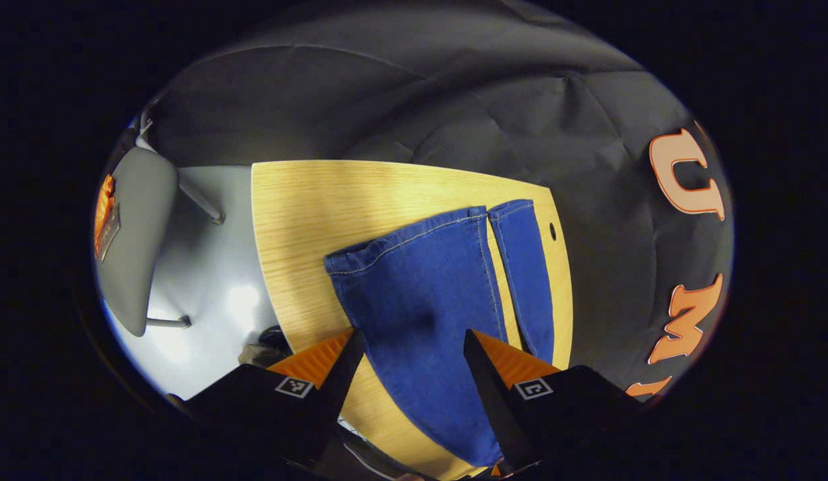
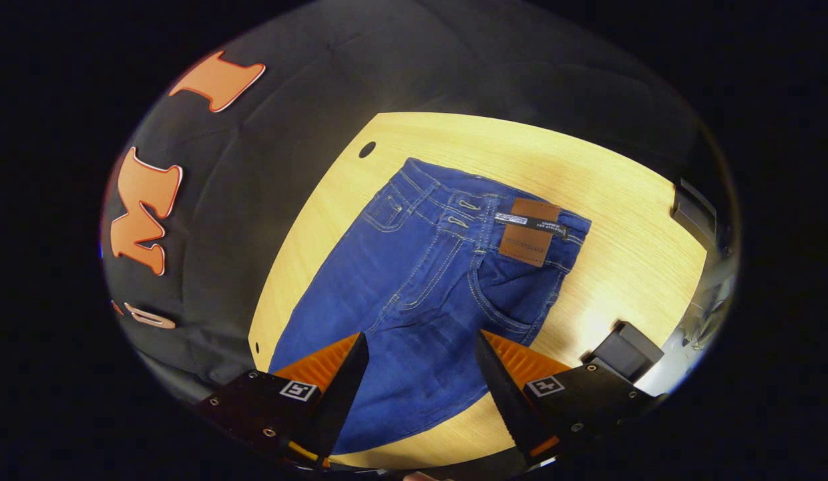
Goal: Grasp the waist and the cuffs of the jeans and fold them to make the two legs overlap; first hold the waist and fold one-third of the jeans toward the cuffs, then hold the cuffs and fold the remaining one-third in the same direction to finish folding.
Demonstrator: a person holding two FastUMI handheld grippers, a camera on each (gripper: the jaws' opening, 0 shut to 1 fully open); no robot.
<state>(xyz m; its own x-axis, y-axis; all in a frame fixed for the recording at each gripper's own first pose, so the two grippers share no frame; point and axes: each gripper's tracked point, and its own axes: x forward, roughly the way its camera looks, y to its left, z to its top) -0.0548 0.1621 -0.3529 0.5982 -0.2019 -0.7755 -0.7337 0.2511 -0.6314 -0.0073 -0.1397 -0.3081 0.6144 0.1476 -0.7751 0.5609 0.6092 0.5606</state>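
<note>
Jeans (image 2: 421, 287) laid flat on table (image 2: 621, 220); left gripper (image 1: 414, 344) and right gripper (image 2: 421, 347) held above, apparently clear, jaws apart.

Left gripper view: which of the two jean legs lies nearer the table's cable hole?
The narrower leg, partly tucked under the wide leg; its cuff ends just beside the hole.

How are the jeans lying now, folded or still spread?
Spread, no thirds fold yet. The jeans lie flat on the table, waist exposed, both cuffs side by side at the far end. Legs seem not overlapped.
</note>
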